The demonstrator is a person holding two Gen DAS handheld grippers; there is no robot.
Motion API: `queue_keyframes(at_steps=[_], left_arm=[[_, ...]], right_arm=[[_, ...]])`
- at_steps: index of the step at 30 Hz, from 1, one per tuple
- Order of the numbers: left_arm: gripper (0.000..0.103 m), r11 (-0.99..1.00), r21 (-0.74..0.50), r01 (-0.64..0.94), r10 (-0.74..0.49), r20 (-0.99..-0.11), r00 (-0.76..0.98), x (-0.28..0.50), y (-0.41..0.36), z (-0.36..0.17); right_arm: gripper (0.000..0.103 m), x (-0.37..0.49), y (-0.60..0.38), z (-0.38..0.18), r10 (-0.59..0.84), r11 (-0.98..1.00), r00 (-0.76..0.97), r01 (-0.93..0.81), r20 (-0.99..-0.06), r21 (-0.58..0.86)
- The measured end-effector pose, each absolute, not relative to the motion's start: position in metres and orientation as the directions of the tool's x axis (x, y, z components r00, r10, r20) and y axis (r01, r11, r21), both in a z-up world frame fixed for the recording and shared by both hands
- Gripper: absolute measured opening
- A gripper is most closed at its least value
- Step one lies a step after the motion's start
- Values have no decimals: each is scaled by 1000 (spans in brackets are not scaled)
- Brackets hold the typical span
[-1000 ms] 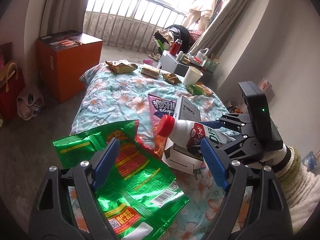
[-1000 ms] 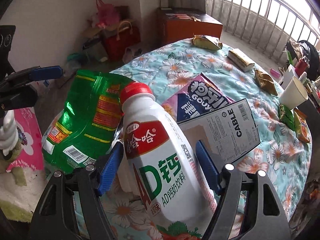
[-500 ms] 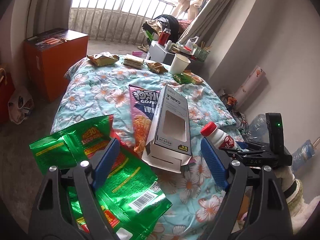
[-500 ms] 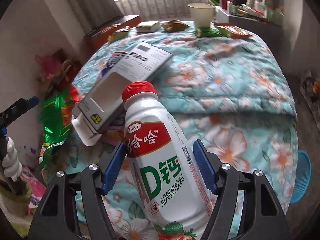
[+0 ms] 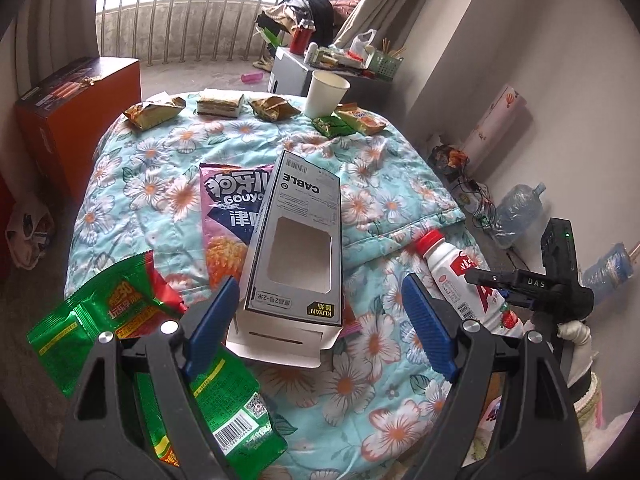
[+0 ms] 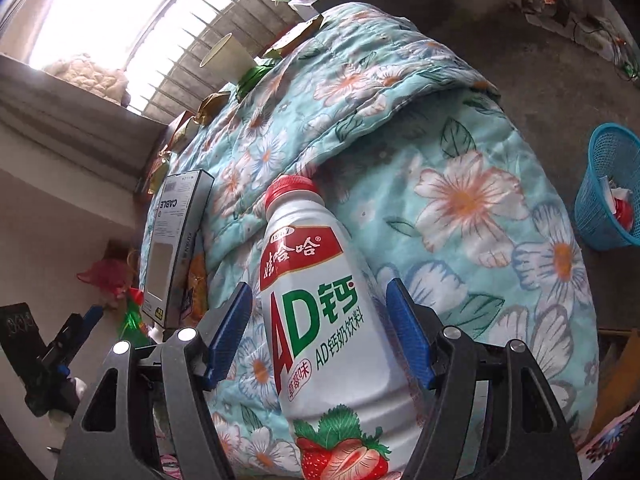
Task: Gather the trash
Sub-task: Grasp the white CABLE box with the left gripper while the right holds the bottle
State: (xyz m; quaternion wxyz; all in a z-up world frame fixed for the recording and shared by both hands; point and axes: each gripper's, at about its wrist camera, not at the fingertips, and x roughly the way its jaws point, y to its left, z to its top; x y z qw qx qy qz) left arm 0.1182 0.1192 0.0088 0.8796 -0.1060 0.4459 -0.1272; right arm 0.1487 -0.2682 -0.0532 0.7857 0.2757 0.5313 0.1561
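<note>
My right gripper (image 6: 320,332) is shut on a white milk-drink bottle with a red cap (image 6: 316,300), held over the right edge of the flowered bed; the bottle also shows in the left wrist view (image 5: 460,276). A blue trash basket (image 6: 608,196) stands on the floor to the right. My left gripper (image 5: 320,320) is open and empty above the near end of a grey cable box (image 5: 296,248). The box lies on a purple snack bag (image 5: 228,216). A green snack bag (image 5: 168,364) lies under my left finger.
Several small wrappers (image 5: 156,112) and a white paper cup (image 5: 326,94) sit at the bed's far end. An orange box (image 5: 76,104) stands left of the bed. A cluttered side table (image 5: 320,64) and a water jug (image 5: 516,216) are at the right.
My right gripper has carried the bottle off the cable box to the bed's right edge and tilted, bringing the blue basket into view. My left gripper has shifted forward over the box.
</note>
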Motion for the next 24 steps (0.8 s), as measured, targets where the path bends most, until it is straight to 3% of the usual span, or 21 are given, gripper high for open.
queue_keyframes(at_steps=[5,12,24], left_arm=[[82,922,-367,125,-384,-820,425,167,111,-10],[82,977,-186,100,-210,-905,371,212,88,-38],[83,987,-56,149,-107,-927,360,228,66,-45]], right_arm=[[73,141,-275,-53,608,746,377,27,-698,665],[73,135,-283,-61,635,722,379,21,-673,692],[73,135,-285,-66,659,712,363,-16,-659,702]])
